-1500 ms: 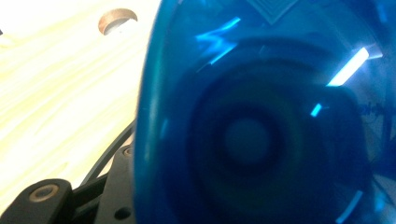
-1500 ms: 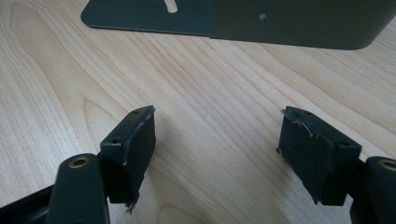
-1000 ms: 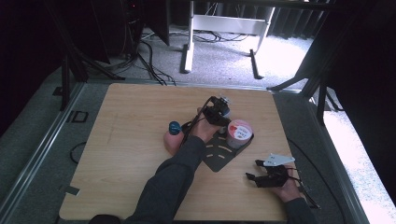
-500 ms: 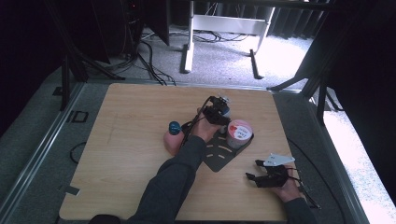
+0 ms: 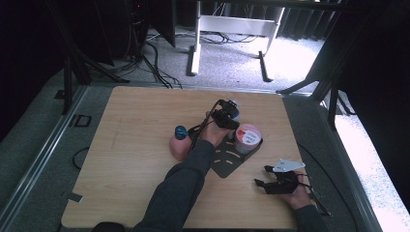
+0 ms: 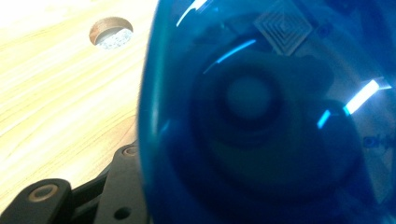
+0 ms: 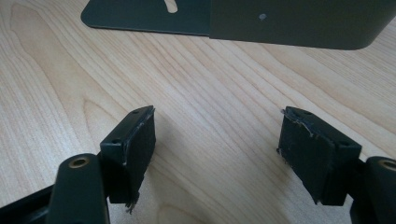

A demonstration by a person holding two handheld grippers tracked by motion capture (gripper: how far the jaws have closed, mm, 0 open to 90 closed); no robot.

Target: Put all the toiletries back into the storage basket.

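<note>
- High view: your left gripper (image 5: 231, 112) sits past the middle of the table (image 5: 130, 130), at the far end of a black plate (image 5: 227, 162) with slots cut in it
- Your left gripper is closed on a blue jar (image 5: 234, 107); in the left gripper view the jar's (image 6: 271, 112) glossy blue wall sits right up against the camera, with one jaw just visible at the lower left
- A round hole (image 6: 111, 32) in the table shows beyond the jar in that same view
- A pink-lidded tub (image 5: 247, 137) stands just beside your left gripper, on the plate
- A pink bottle (image 5: 180, 143) with a blue cap stands on the table just left of your left forearm
- Your right gripper (image 5: 263, 179) rests near the table's right front corner, well apart from the jar
- Right gripper view: its jaws stand wide over bare wood with nothing between them, and the plate's (image 7: 289, 23) upright edge lies ahead
</note>
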